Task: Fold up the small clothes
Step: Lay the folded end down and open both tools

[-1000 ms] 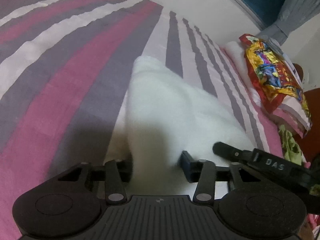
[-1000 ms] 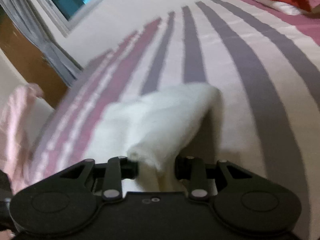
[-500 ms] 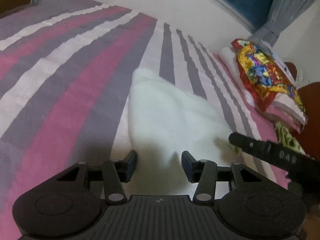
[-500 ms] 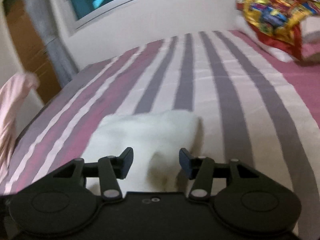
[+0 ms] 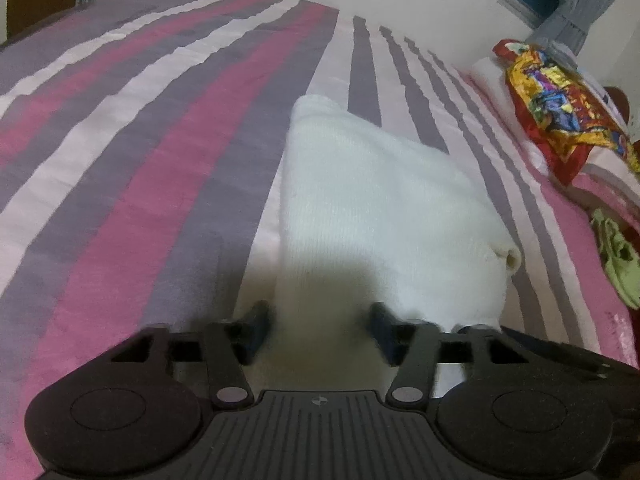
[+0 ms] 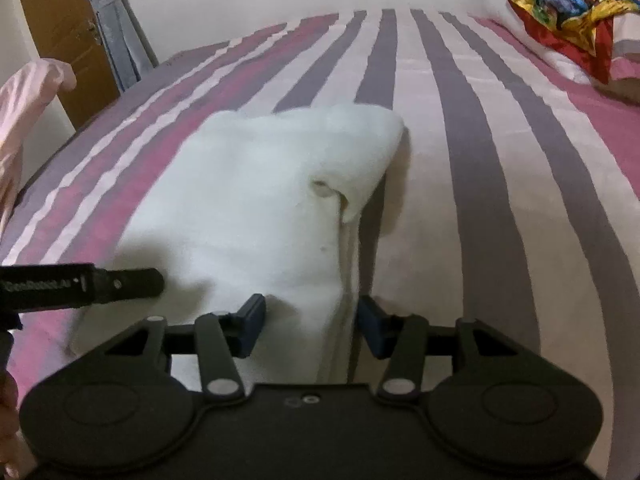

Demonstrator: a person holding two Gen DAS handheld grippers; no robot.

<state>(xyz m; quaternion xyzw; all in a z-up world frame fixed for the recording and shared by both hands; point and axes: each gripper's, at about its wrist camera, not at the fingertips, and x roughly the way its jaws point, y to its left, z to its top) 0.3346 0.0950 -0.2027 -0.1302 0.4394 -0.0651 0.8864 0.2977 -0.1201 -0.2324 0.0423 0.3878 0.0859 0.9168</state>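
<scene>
White garment lies folded flat on the striped bed; left gripper jaws are opening with the near hem loosely between them, right gripper jaws are released, straddling the right-hand edge without pinching. Risk, as I read it: a pad snags the knit on pull-back and drags the top layer, and the curled corner may spring open. Only the right view shows that corner's lifted flap and the left gripper's finger over the cloth; the left view shows the far rolled edge.
</scene>
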